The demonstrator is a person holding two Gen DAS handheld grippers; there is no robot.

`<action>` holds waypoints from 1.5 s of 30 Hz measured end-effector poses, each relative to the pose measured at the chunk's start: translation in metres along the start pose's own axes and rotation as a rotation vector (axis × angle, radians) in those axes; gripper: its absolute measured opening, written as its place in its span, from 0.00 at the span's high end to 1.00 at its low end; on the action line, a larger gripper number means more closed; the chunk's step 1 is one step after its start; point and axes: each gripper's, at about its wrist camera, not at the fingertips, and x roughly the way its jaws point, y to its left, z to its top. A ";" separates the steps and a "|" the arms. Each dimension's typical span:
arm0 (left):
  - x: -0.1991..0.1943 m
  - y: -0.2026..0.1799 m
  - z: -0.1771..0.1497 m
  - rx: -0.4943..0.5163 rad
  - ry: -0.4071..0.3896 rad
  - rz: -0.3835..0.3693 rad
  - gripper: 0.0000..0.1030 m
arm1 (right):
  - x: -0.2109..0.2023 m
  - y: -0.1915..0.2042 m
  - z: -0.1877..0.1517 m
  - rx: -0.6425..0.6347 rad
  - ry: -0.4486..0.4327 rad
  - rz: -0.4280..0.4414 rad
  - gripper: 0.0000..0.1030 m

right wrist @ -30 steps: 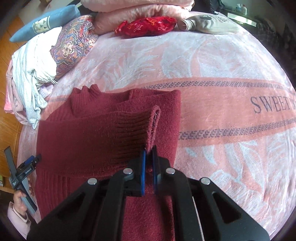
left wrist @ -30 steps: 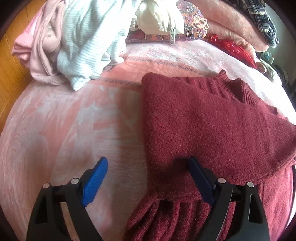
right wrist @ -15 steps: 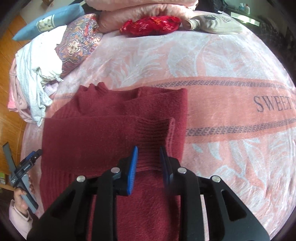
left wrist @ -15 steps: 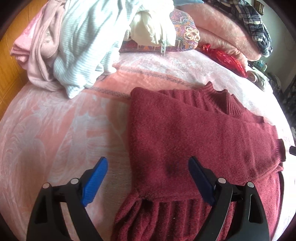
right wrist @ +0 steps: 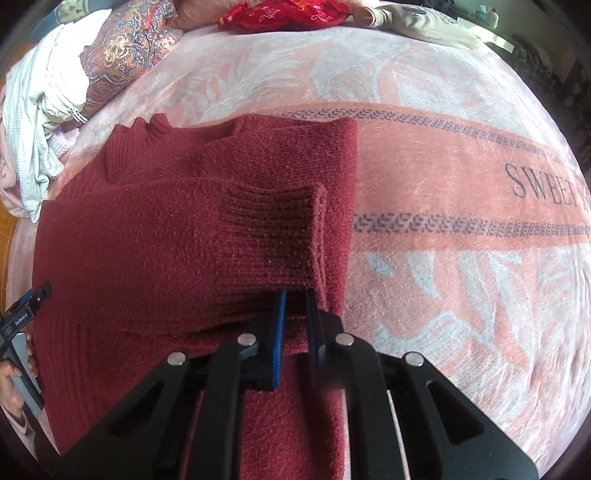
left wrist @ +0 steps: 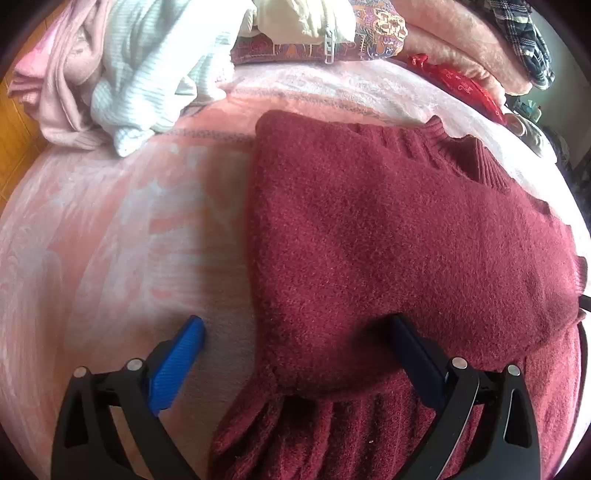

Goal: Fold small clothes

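Note:
A dark red knit sweater (left wrist: pixel 388 240) lies on the pink bed blanket, one sleeve folded across its body. My left gripper (left wrist: pixel 295 332) is wide open, straddling the sweater's left edge near the folded sleeve, holding nothing. In the right wrist view the sweater (right wrist: pixel 166 240) fills the middle, its ribbed cuff (right wrist: pixel 280 229) lying flat on top. My right gripper (right wrist: pixel 295 299) sits just behind the cuff, jaws parted by a narrow gap, not gripping the cloth. The left gripper (right wrist: pixel 26 314) shows at the far left edge.
A pile of unfolded clothes, pale blue and pink (left wrist: pixel 122 66), lies at the back left. A patterned pillow (right wrist: pixel 125 48), a red cushion (right wrist: pixel 284 14) and folded pink blankets (left wrist: pixel 461 40) line the back. The blanket (right wrist: pixel 461 184) stretches to the right.
My right gripper has opened and let go of the cuff, which now lies flat on the sweater. The left gripper has stayed open and shifted slightly over the sweater's left edge.

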 end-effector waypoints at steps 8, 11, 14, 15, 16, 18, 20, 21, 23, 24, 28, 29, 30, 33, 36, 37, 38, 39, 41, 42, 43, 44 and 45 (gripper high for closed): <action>-0.017 0.012 0.001 -0.038 -0.002 -0.023 0.04 | -0.035 -0.001 -0.007 0.010 -0.020 0.042 0.46; -0.012 0.012 0.000 -0.019 0.002 0.002 0.04 | -0.028 0.001 -0.012 -0.011 0.009 0.014 0.49; -0.005 0.013 -0.004 -0.042 0.009 -0.002 0.03 | 0.003 0.001 -0.021 -0.018 0.092 -0.025 0.54; -0.004 0.013 -0.005 -0.042 0.004 -0.001 0.03 | 0.011 0.000 -0.025 -0.016 0.102 -0.024 0.53; -0.003 0.012 -0.005 -0.031 0.001 0.004 0.03 | 0.014 0.000 -0.028 -0.024 0.084 -0.027 0.51; -0.003 0.010 -0.006 -0.012 -0.009 0.008 0.03 | 0.014 0.004 -0.029 -0.058 0.070 -0.041 0.51; -0.003 0.011 -0.007 -0.013 -0.017 -0.001 0.03 | 0.013 0.001 -0.028 -0.034 0.074 -0.023 0.51; -0.005 0.012 -0.007 -0.016 -0.016 -0.006 0.03 | 0.011 -0.002 -0.028 -0.017 0.070 -0.004 0.51; -0.010 0.015 -0.006 -0.029 0.009 -0.029 0.04 | 0.005 -0.008 -0.028 0.012 0.068 0.041 0.51; -0.014 0.017 -0.006 -0.039 0.025 -0.045 0.04 | 0.000 -0.012 -0.029 0.029 0.066 0.071 0.50; -0.049 0.029 -0.020 -0.032 0.033 -0.114 0.04 | -0.040 -0.018 -0.045 0.011 0.043 0.155 0.44; -0.059 0.032 -0.029 -0.013 0.028 -0.116 0.04 | -0.051 -0.018 -0.053 -0.010 0.038 0.162 0.43; -0.066 0.035 -0.035 0.003 0.028 -0.108 0.04 | -0.060 -0.018 -0.063 -0.034 0.039 0.168 0.42; -0.086 0.041 -0.071 0.068 0.045 -0.062 0.04 | -0.084 -0.019 -0.101 -0.079 0.054 0.191 0.42; -0.100 0.048 -0.114 0.103 0.084 -0.034 0.04 | -0.097 -0.022 -0.144 -0.102 0.091 0.179 0.41; -0.104 0.050 -0.129 0.111 0.104 -0.024 0.04 | -0.100 -0.023 -0.155 -0.103 0.100 0.170 0.41; -0.107 0.053 -0.143 0.111 0.123 -0.020 0.04 | -0.103 -0.025 -0.169 -0.093 0.113 0.172 0.40; -0.110 0.055 -0.155 0.107 0.140 -0.019 0.04 | -0.104 -0.029 -0.181 -0.079 0.130 0.174 0.40; -0.115 0.058 -0.179 0.098 0.173 -0.020 0.04 | -0.109 -0.038 -0.207 -0.054 0.163 0.179 0.39; -0.117 0.060 -0.188 0.097 0.193 -0.022 0.04 | -0.112 -0.042 -0.218 -0.041 0.174 0.192 0.38; -0.119 0.060 -0.200 0.097 0.215 -0.036 0.04 | -0.113 -0.048 -0.232 -0.020 0.190 0.210 0.35; -0.121 0.060 -0.209 0.102 0.236 -0.041 0.04 | -0.112 -0.052 -0.243 0.003 0.209 0.222 0.35; -0.123 0.059 -0.216 0.112 0.247 -0.034 0.04 | -0.111 -0.054 -0.253 0.022 0.226 0.233 0.35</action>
